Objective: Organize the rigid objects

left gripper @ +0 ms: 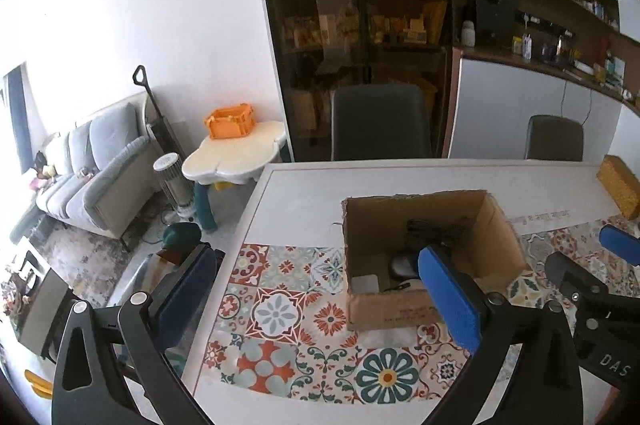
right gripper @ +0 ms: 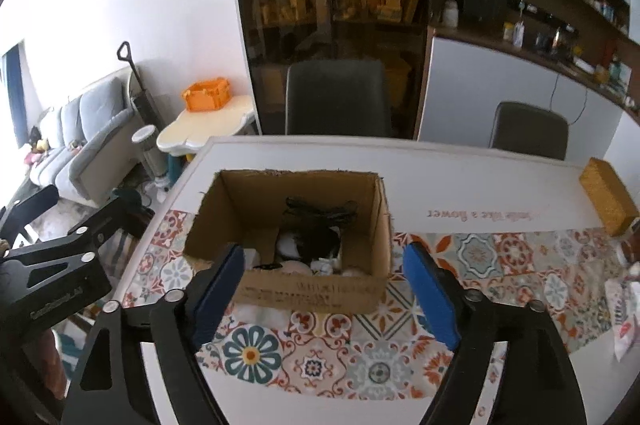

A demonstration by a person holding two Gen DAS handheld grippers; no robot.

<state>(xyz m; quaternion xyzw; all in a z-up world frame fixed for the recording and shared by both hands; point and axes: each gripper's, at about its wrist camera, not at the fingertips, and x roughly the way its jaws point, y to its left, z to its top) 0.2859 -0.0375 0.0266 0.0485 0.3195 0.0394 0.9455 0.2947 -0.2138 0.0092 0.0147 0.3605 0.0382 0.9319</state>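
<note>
An open cardboard box (left gripper: 400,309) stands on the patterned table mat; it also shows in the right wrist view (right gripper: 308,291). Inside lie a black cable bundle (right gripper: 320,213), white items (right gripper: 290,245) and other small things I cannot make out. My left gripper (left gripper: 316,289) is open and empty, to the left of the box, its right pad over the box's near right corner. My right gripper (right gripper: 326,289) is open and empty, just in front of the box's near wall. The right gripper also shows at the right edge of the left wrist view (left gripper: 592,289).
A yellow sponge-like block (right gripper: 608,201) lies at the table's far right. White packets (right gripper: 628,309) lie at the right edge. Two dark chairs (right gripper: 338,97) stand behind the table (right gripper: 460,177). A small cream side table with an orange crate (left gripper: 230,123) stands to the left.
</note>
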